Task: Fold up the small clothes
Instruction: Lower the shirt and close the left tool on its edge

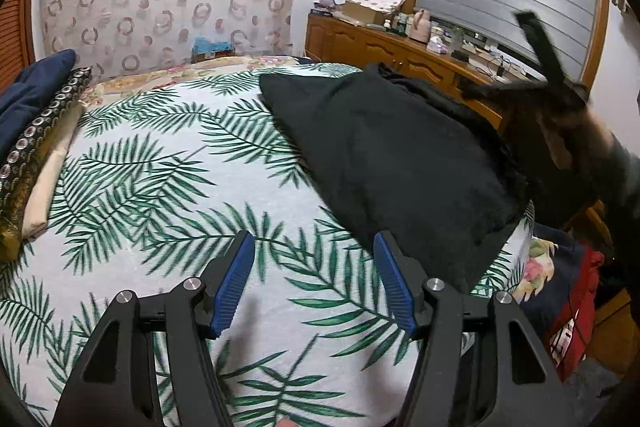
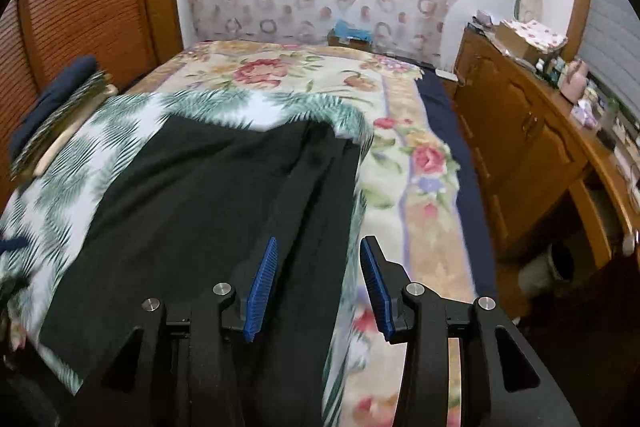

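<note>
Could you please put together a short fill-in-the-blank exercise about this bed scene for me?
1. The black garment lies on a sheet printed with green ____.
2. The pads of the right gripper are coloured ____.
3. Between the fingers of the left gripper there is ____ gripped.
4. The folded clothes are stacked near the wooden ____.

Missing words: leaves; blue; nothing; wardrobe

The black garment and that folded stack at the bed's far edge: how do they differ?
The black garment is plain, dark and spread loosely over the leaf-print sheet; the folded stack is patterned, with beige and navy pieces, and compact. The garment covers far more sheet than the stack. Both lie on the bed.
</note>
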The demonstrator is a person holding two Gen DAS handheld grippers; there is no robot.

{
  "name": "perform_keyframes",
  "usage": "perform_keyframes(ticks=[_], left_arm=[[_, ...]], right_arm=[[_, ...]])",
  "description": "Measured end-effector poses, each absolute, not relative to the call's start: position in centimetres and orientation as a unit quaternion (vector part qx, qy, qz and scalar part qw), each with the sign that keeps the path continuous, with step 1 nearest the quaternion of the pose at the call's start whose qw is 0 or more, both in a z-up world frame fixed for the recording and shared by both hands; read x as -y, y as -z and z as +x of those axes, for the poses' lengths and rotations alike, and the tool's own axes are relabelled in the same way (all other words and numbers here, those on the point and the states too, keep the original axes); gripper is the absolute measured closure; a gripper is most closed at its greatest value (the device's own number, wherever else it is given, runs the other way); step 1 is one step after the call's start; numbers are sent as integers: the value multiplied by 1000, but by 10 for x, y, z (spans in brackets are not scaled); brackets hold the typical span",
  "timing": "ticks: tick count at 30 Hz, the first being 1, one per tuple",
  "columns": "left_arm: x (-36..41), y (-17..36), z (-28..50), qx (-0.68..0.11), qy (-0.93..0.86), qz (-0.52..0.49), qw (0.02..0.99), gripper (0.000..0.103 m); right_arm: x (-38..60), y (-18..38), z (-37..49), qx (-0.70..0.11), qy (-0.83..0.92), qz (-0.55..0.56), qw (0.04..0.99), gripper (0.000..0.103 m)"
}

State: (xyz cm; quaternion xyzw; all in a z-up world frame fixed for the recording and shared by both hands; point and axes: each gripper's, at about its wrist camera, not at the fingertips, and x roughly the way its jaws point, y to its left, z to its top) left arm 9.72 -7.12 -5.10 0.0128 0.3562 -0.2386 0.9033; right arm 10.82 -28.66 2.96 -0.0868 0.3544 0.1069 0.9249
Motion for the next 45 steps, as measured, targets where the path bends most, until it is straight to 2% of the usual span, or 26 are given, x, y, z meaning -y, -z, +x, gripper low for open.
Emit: perform_keyframes(ticks=[5,11,15,19,20,25,32,45], left_arm=[[85,53,95,-360,248,20,899,40],[98,57,94,-369,254,28,894,40],[103,59,93,-371,258,32,892,40],[104,60,91,-373,260,30,890,40],[104,60,91,-373,260,31,890,40],[103,57,89,-369,259,34,892,40],[110,61,89,-377,265,41,887,40],[118,69,79,-397,317,11,861,40]], right_arm=[[287,-2,41,-357,-129,-63,923,58],[296,18,8,-353,-141,-33,924,60],[313,16,8,-355,-144,-32,923,72],[326,11,7,-348,-151,-11,925,96],[327,12,2,-345,-154,-10,926,99],[344,3,-30,-305,-131,-7,943,100],[374,11,-57,-313,-105,17,944,100],[354,21,-36,-319,-95,11,943,100]])
